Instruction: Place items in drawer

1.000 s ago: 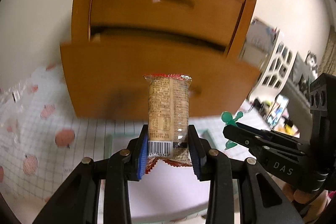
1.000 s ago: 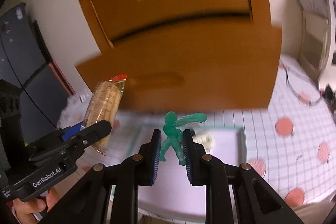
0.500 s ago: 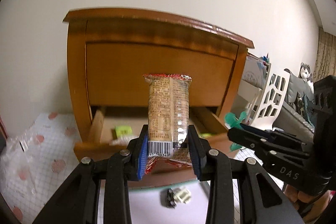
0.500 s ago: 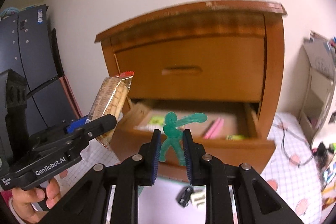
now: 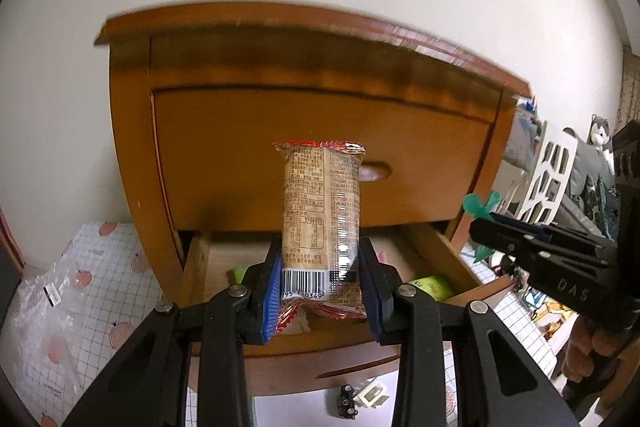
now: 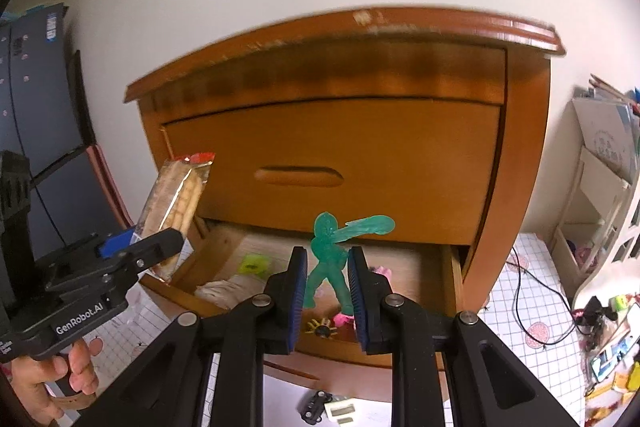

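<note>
packet (image 5: 322, 223) clear (biscuits inside), red crimped ends.

Cabinet (image 6: 360, 147) against wall, lower drawer (image 6: 320, 343) pulled out below shut upper drawer (image 6: 332, 163). Cracker pack (image 5: 322, 223) left, toy figure (image 6: 332, 259) right, both above open drawer. Small items inside drawer; shelf rack (image 6: 600, 187) right of cabinet.

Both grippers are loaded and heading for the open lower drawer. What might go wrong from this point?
The left gripper pinches the cracker packet only near its bottom seam, so the tall pack may tip or slip on release. The right gripper holds the green figurine by its legs; its outstretched arm could catch the closed upper drawer. The open drawer already holds small items, and both grippers converge closely, so they might bump.
</note>
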### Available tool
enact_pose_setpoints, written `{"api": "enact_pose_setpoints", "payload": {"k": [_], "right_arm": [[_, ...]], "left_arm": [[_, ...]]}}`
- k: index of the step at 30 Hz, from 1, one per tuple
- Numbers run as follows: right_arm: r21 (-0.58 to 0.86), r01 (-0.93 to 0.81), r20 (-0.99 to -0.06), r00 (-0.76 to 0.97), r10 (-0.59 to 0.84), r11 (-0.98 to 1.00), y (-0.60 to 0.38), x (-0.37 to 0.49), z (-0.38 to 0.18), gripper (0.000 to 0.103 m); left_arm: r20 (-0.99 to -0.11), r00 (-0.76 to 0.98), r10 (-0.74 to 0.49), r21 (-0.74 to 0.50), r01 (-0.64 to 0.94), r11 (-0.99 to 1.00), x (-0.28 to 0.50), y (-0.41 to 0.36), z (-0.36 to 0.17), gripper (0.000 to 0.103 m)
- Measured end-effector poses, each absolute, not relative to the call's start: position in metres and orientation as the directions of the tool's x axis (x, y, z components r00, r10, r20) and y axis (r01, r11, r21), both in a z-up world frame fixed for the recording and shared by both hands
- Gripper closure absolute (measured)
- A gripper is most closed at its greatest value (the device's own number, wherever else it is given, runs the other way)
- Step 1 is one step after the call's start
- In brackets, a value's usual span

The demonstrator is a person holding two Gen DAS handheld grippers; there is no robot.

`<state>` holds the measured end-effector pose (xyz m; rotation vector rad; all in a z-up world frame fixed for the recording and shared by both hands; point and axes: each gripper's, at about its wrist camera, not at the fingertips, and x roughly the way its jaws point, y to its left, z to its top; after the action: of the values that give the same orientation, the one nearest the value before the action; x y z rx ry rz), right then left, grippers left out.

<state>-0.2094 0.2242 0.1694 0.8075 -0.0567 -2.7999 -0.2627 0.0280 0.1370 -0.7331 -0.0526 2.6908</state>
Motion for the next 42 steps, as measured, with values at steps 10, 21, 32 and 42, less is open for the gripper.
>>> {"api": "enact_pose_setpoints", "payload": {"k": [10, 21, 32, 42], "right_arm": [[0.072, 0.163, -0.601, -0.780, -0.173, -0.984, 0.235, -0.237, 0.142, 0.081], [0.061, 0.136, -0.646, -0.749, -0.143, -0.989, 0.243, -0.254, 0.126, 0.080], [0.057, 0.132, -0.658, -0.740, -0.137, -0.990, 0.245, -0.260, 0.121, 0.077], [0.059, 0.110, -0.660, -0.741, -0.121, -0.992, 0.248, -0.256, 0.117, 0.046]], "left_arm": [[-0.577, -0.766, 0.283, -0.104, -0.274, -0.956, -0.294, 0.035, 0.110, 0.067], [-0.625, -0.742, 0.243, -0.089, -0.241, -0.966, -0.311, 0.037, 0.091, 0.067], [-0.648, -0.726, 0.229, -0.103, -0.213, -0.971, -0.315, 0.034, 0.084, 0.052], [-0.644, -0.734, 0.215, -0.116, -0.184, -0.976, -0.312, 0.029, 0.084, 0.029]]}}
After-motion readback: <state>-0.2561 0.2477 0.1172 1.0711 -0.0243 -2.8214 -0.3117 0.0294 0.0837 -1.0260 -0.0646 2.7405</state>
